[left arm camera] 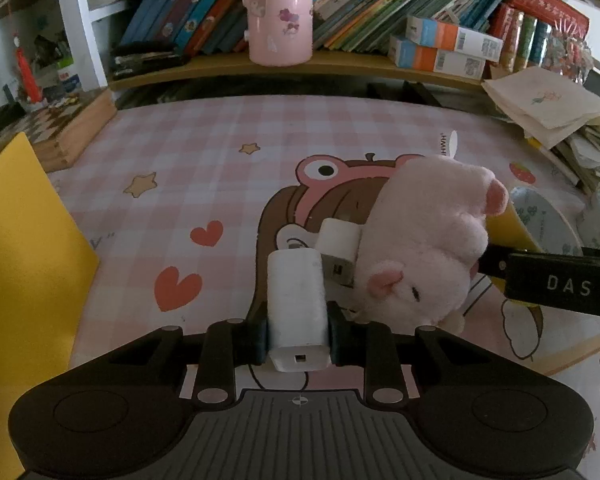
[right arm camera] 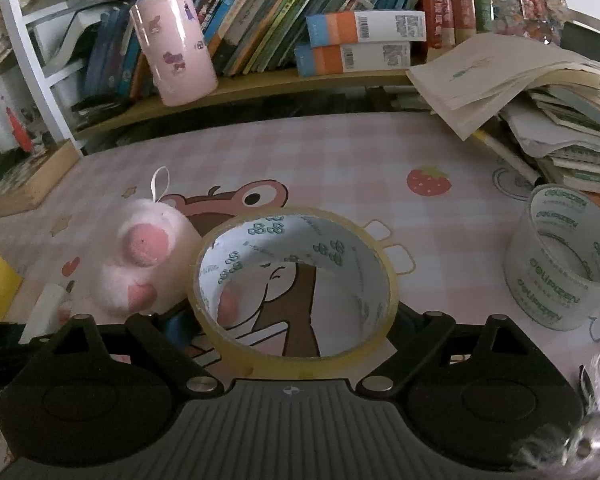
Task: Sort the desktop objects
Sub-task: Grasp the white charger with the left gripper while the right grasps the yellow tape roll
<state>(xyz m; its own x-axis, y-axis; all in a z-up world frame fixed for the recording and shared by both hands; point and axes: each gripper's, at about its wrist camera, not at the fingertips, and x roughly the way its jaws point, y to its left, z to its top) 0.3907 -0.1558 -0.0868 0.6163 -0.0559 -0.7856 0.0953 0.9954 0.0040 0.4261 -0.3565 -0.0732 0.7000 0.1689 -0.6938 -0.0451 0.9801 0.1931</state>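
In the left wrist view, the left gripper [left arm camera: 298, 338] is pinching a white rectangular plastic charger block [left arm camera: 296, 300] between its nearly closed jaws, the dark pads pressing on both long sides. The block is resting on the table [left arm camera: 204, 144], which is covered by a pink checked cartoon mat. A second white plug adapter [left arm camera: 338, 246] is lying just beyond it, touching a pale pink plush pig toy [left arm camera: 424, 248] that is lying on its side to the right. A black arm of the other gripper, lettered "DAS" [left arm camera: 560, 280], is reaching in from the right edge. A yellow sheet [left arm camera: 24, 248] is standing at the left.

In the right wrist view, the right gripper [right arm camera: 296, 320] is spreading its jaws wide around a yellowish roll of clear packing tape [right arm camera: 296, 344] that is lying flat on the mat; whether the pads are touching it is hidden. The plush pig [right arm camera: 148, 256] is sitting just left of the roll. A taller clear tape roll with green lettering [right arm camera: 560, 256] is standing well apart on the right.
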